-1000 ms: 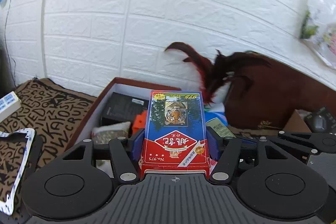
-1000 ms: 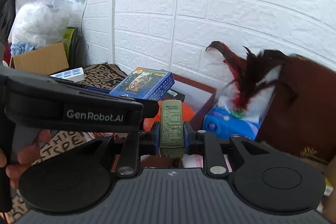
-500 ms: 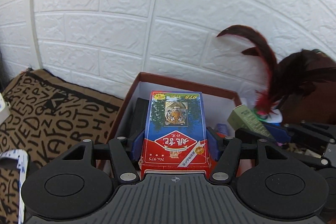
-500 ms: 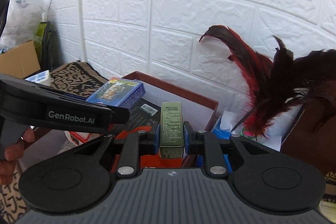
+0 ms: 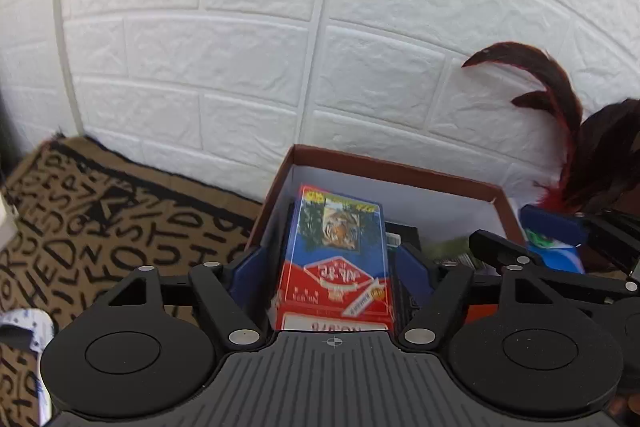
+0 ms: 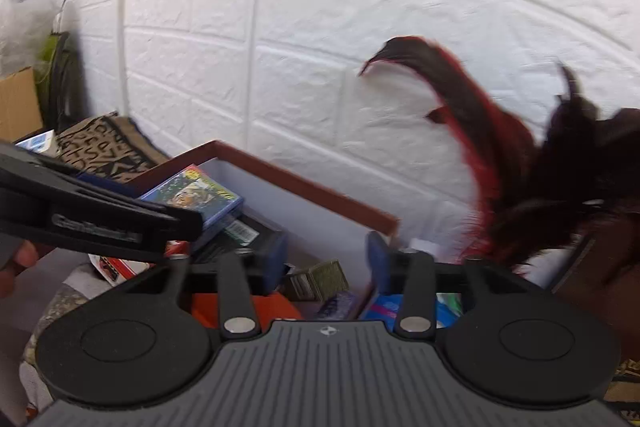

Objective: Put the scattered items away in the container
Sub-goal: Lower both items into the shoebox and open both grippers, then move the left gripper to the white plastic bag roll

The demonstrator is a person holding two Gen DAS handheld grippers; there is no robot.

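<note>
The brown box (image 5: 396,169) with white inner walls stands against the brick wall; it also shows in the right wrist view (image 6: 304,183). My left gripper (image 5: 332,267) is open over the box; the blue-and-red tiger card pack (image 5: 338,255) lies between its spread jaws, loose, and also shows in the right wrist view (image 6: 196,197). My right gripper (image 6: 326,261) is open above the box. The small green box (image 6: 318,279) has dropped below its jaws and lies tilted among the items inside.
Dark red feathers (image 6: 500,147) stick up right of the box. A letter-patterned mat (image 5: 100,227) lies to the left. A black box (image 6: 248,231) and an orange item (image 6: 264,309) lie in the container. A blue tissue pack (image 5: 556,247) sits at the right.
Both grippers moved forward over the box and opened. The tiger pack and the green box were let go; the green box fell into the container.
</note>
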